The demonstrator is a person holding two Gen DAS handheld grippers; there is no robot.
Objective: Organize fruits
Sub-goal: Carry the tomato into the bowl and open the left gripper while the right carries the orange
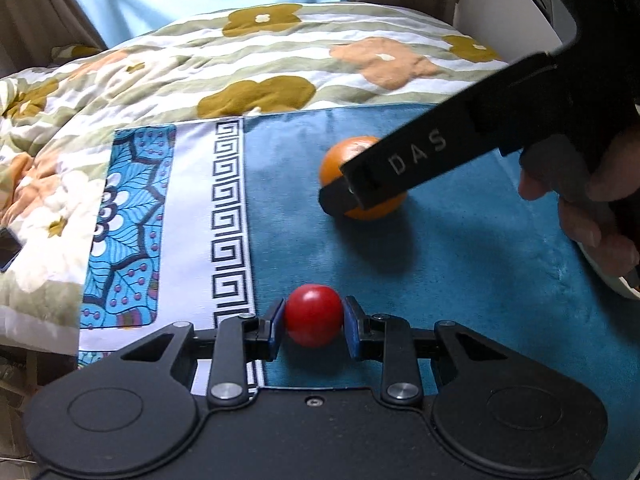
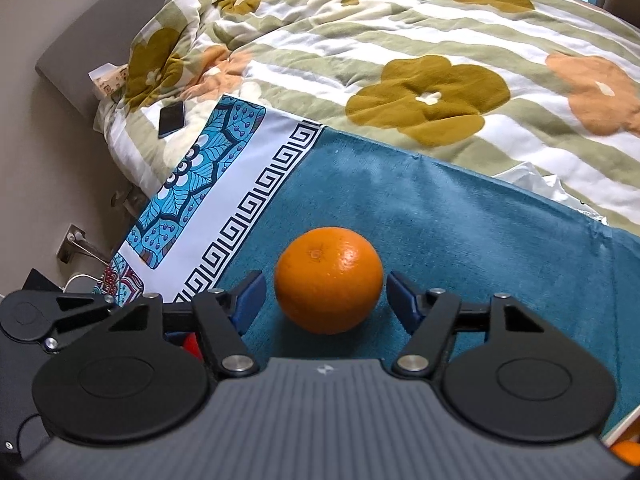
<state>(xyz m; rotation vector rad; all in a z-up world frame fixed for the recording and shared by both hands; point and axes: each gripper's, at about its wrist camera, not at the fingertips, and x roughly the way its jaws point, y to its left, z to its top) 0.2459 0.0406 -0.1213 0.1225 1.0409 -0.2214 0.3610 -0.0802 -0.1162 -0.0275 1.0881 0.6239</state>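
Note:
A small red tomato-like fruit (image 1: 313,315) lies on the teal cloth (image 1: 460,260). My left gripper (image 1: 313,324) has its blue pads touching both sides of it. An orange (image 2: 329,279) lies further back on the same cloth (image 2: 460,220); it also shows in the left wrist view (image 1: 340,160). My right gripper (image 2: 326,294) is open around the orange with small gaps on both sides. In the left wrist view the right gripper's black finger (image 1: 400,164) crosses in front of the orange. A bit of the red fruit (image 2: 192,346) shows at the lower left of the right wrist view.
The cloth has a white patterned border (image 1: 192,220) on its left. A floral quilt (image 2: 400,60) covers the bed behind. A phone (image 2: 172,119) lies on the quilt at the left. A bit of another orange fruit (image 2: 626,452) shows at the far lower right.

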